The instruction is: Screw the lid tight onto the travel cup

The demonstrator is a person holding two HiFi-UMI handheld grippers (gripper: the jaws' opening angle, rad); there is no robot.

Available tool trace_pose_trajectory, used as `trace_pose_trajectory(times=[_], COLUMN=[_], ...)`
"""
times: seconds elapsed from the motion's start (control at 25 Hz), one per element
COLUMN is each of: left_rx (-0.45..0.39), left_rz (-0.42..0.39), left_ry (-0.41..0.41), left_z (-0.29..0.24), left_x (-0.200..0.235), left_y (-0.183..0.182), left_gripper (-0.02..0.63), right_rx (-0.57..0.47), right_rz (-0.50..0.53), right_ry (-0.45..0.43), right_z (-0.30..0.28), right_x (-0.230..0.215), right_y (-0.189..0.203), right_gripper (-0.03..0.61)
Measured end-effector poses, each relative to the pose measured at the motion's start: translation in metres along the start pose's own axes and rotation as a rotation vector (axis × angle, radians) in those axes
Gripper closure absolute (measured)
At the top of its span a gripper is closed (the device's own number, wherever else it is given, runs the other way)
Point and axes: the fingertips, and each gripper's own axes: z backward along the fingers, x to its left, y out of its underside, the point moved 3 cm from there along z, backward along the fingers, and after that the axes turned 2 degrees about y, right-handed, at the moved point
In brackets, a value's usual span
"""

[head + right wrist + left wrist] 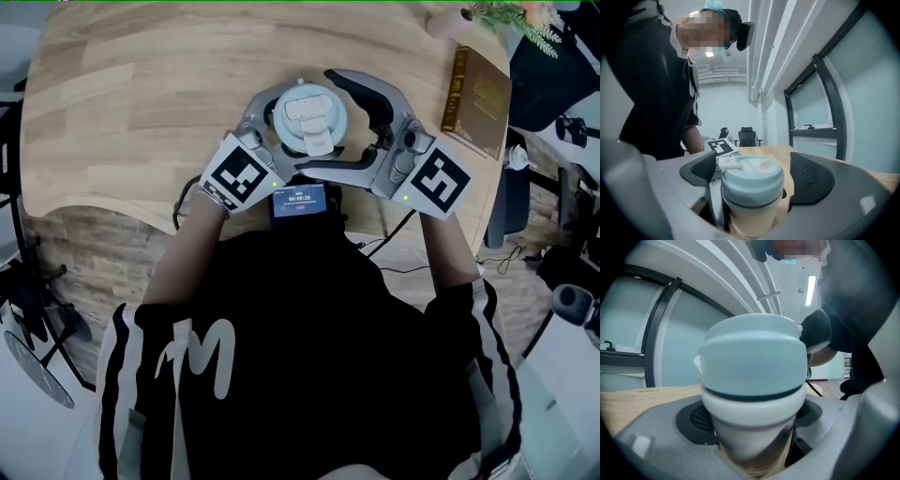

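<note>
Both sides of lid clear | right gripper wide | left gripper clamps travel cup | table edge near

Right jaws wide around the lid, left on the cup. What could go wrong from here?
1. The right gripper is open, pads clear of the lid; closing off-centre could catch its raised tab and cock the lid.
2. The left gripper seems to clamp the travel cup on its tapered body, so the twist could spin the cup.

Left gripper jaws clamped, right gripper jaws apart
</note>
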Motion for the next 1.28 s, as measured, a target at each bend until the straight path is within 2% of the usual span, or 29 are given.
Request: trace_pose_trajectory(times=[0.12,0.24,0.32,0.4,0.64,1.28], left_rx=[-0.002,-0.002,-0.003,-0.004,-0.004,-0.012], left_rz=[0.000,0.003,0.002,0.001,0.002,0.000], left_ry=[0.002,0.002,0.003,0.004,0.004,-0.006], left_z=[0.000,0.000,0.000,0.000,0.000,0.000], left_x=[0.001,0.000,0.000,0.000,0.000,0.000], left_y=[0.000,0.001,0.000,0.000,0.001,0.000], left_gripper=[0.164,0.164,0.164,0.164,0.164,0.164], right_rx=[0.057,0.069,0.087,0.102,0.125,-0.001], right_rz=[0.032,0.001,0.006,0.021,0.057,0.001], right_ry=[-0.136,-0.259,-0.311,-0.322,-0.284,-0.037], right_z=[-0.006,-0.012,-0.017,-0.021,-0.027,-0.025], right_x=[-0.005,-0.004,-0.002,-0.001,-0.001,-0.004], right_y=[0.004,0.004,0.005,0.008,0.017,0.010], right_gripper=[0.094,0.076,0.074,0.074,0.075,0.103])
